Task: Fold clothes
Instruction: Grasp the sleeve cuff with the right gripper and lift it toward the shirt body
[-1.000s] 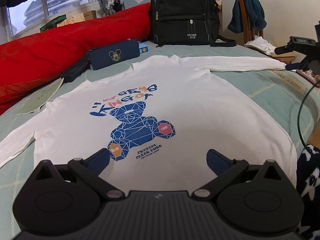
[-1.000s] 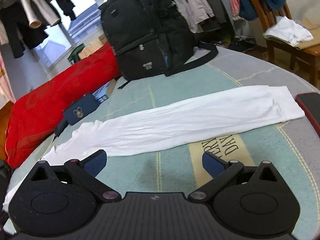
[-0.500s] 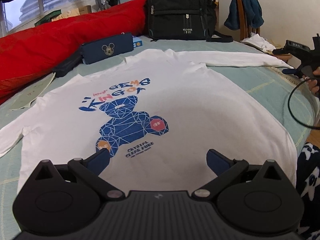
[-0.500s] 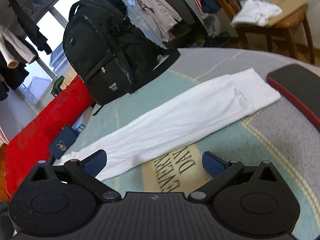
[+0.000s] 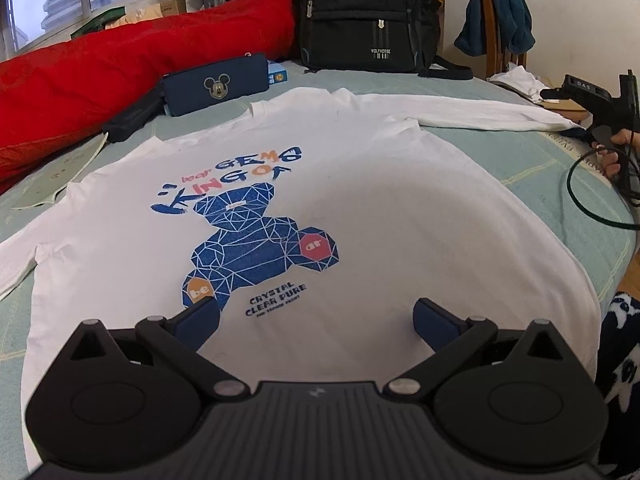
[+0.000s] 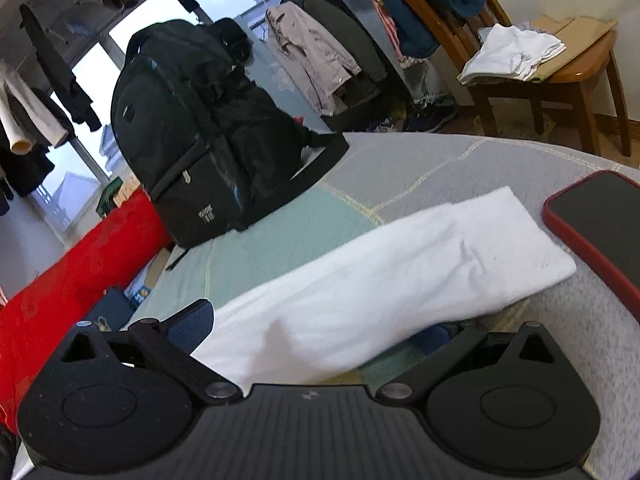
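A white long-sleeved shirt (image 5: 360,208) with a blue bear print lies flat on the bed, sleeves spread. My left gripper (image 5: 316,316) is open just above its lower front. My right gripper (image 6: 316,328) is open, with the shirt's right sleeve (image 6: 400,280) lying between its fingers; the sleeve covers most of the right finger. In the left wrist view the right gripper (image 5: 600,108) shows at the sleeve's cuff, held by a hand.
A black backpack (image 5: 368,16) (image 6: 208,140) stands at the bed's far side beside a red cushion (image 5: 140,64). A navy pencil case (image 5: 216,84) lies near the collar. A red-cased phone (image 6: 600,224) lies by the cuff. A wooden chair (image 6: 560,60) holds folded clothes.
My right gripper has moved forward and down onto the right sleeve, which now lies between its open fingers. My left gripper has edged slightly closer over the shirt.
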`<act>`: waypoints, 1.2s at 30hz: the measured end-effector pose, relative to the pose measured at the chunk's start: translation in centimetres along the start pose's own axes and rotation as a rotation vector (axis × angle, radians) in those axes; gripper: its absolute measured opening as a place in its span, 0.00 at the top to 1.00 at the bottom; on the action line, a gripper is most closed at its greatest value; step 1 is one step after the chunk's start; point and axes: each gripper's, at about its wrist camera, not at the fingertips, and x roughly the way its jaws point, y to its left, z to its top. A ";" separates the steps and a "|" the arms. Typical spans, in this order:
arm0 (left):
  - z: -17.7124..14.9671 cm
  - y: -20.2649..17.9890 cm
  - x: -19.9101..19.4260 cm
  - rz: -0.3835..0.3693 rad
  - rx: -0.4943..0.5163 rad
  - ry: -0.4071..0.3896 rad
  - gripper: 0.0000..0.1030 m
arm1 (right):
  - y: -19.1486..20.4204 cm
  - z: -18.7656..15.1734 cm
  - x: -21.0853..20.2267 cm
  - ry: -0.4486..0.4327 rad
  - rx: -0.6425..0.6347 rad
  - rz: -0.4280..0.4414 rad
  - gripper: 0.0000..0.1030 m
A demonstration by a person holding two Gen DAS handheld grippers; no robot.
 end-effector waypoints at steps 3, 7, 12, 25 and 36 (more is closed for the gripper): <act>0.0 -0.1 0.2 -0.003 -0.002 0.002 0.01 | -0.1 0.4 0.5 -0.006 -0.003 -0.003 0.00; 0.1 -0.2 0.3 -0.008 -0.003 0.004 0.01 | 0.3 0.8 1.4 -0.004 -0.003 -0.025 0.00; 0.1 -0.2 0.1 0.001 0.004 0.000 0.01 | 1.6 0.7 2.3 -0.004 -0.050 -0.059 0.00; 0.4 0.3 -1.5 0.013 0.004 -0.037 0.01 | 5.5 1.3 0.3 -0.094 -0.091 0.052 0.00; -0.4 1.3 -4.5 -0.009 0.025 -0.012 0.01 | 12.3 1.1 0.0 -0.054 -0.152 0.078 0.00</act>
